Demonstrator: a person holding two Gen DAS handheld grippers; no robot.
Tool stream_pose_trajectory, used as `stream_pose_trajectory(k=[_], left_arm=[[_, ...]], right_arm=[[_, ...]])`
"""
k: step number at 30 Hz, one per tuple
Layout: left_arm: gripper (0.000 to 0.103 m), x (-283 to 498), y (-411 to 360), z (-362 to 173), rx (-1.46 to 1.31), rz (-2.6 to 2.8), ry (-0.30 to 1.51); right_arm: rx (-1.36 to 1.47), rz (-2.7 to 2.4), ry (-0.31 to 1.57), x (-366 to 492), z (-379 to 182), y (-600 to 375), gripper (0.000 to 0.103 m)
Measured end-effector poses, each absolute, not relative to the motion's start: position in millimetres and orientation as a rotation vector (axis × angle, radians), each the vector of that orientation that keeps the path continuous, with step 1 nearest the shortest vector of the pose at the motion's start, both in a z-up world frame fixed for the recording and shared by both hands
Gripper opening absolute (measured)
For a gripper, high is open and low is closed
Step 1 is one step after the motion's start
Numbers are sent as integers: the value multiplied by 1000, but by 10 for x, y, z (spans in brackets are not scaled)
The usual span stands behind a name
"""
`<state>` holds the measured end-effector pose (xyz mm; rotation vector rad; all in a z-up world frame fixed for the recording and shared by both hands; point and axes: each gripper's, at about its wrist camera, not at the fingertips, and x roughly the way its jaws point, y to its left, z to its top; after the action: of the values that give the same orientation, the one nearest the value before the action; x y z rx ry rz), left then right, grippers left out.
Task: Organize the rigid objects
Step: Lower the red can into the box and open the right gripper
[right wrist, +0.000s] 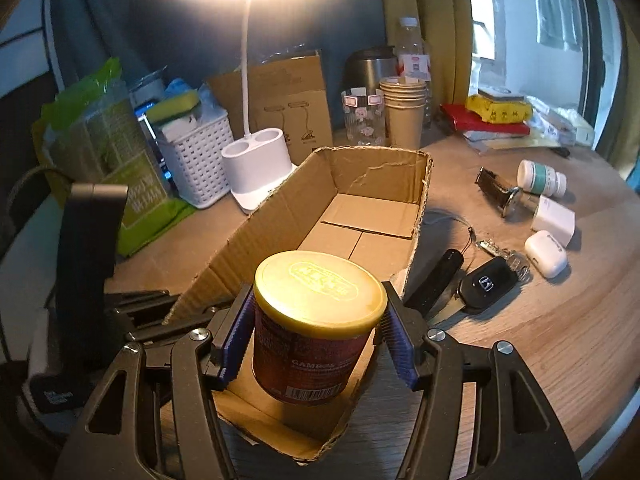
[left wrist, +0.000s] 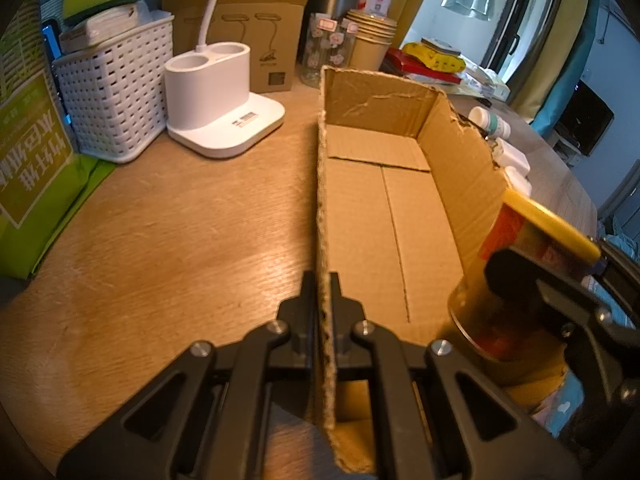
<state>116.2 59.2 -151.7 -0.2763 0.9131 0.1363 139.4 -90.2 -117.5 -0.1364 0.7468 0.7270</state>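
Canister (right wrist: pixel 316 328), red-labelled with a yellow lid, is clamped at its sides between the blue pads (right wrist: pixel 236 340) of my right tongs (right wrist: pixel 318 344) and hangs over the near end of the open cardboard box (right wrist: pixel 372 216), its base above the box floor; I cannot tell whether it touches the floor. From the left wrist view the same canister appears tilted at the near right corner of the box, just inside the right wall. My left tongs (left wrist: pixel 322 300) are closed together on the left wall of the box, one finger outside and one inside, pinching the cardboard edge. Box interior is otherwise bare, with its flaps lying flat on the bottom. On the wooden table (left wrist: pixel 160 232) to the left of the box stand a white desk-lamp base (left wrist: pixel 224 112) and a white lattice basket (left wrist: pixel 116 92), with a green package (left wrist: pixel 32 152) further left. To the right of the box, apart from it, lie a car key (right wrist: pixel 486 286), a black oblong item (right wrist: pixel 440 276), a white earbud case (right wrist: pixel 546 254), a white block (right wrist: pixel 554 218), a white bottle (right wrist: pixel 540 178) on its side and a watch strap (right wrist: pixel 498 192). Beyond the far end of the box stand stacked paper cups (right wrist: pixel 402 114) and a patterned glass (right wrist: pixel 362 118).
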Motion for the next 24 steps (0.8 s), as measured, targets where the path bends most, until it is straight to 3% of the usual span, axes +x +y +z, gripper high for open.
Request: stream_pose_trajectory(k=[15, 24], left_arm=[[4, 1180, 600, -1532, -269, 134, 912], [4, 1182, 600, -1538, -272, 131, 912]], right_arm=[[-98, 725, 729, 1357, -1080, -1036, 64], [-88, 623, 631, 1454, -851, -1351, 73]])
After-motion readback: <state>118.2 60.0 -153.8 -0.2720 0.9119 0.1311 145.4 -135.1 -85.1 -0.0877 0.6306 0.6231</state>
